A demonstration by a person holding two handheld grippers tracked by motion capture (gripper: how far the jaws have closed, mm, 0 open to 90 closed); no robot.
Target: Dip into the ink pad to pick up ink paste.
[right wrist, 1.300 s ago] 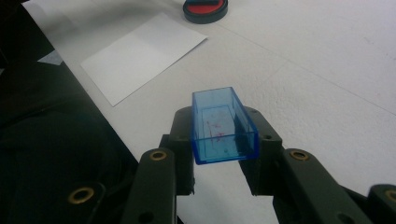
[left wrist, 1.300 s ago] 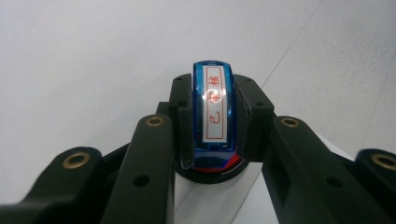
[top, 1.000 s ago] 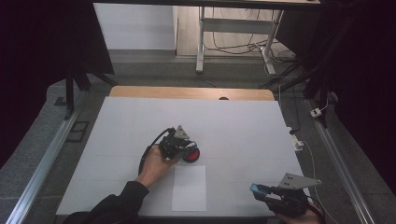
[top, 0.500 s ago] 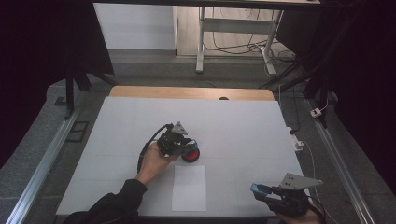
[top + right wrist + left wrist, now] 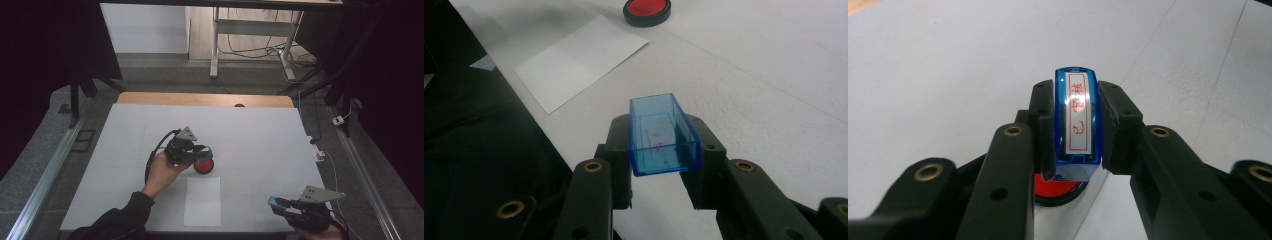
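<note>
One table point(image 5: 260, 130); one sheet of paper point(image 5: 202, 201) on it; one red ink pad point(image 5: 204, 165); one blue stamp point(image 5: 1077, 125); one blue clear cap point(image 5: 663, 134); two grippers, the left point(image 5: 1075, 130) and the right point(image 5: 663, 150); two hands, one point(image 5: 161, 170) per gripper.

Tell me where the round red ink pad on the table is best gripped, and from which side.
Grip the red ink pad across its black rim, coming from above. It lies flat and low, so only the round edge gives a hand-held gripper two opposite faces. The stamp in the left hand-held gripper sits over it now; the paper sheet crowds its near side.
</note>
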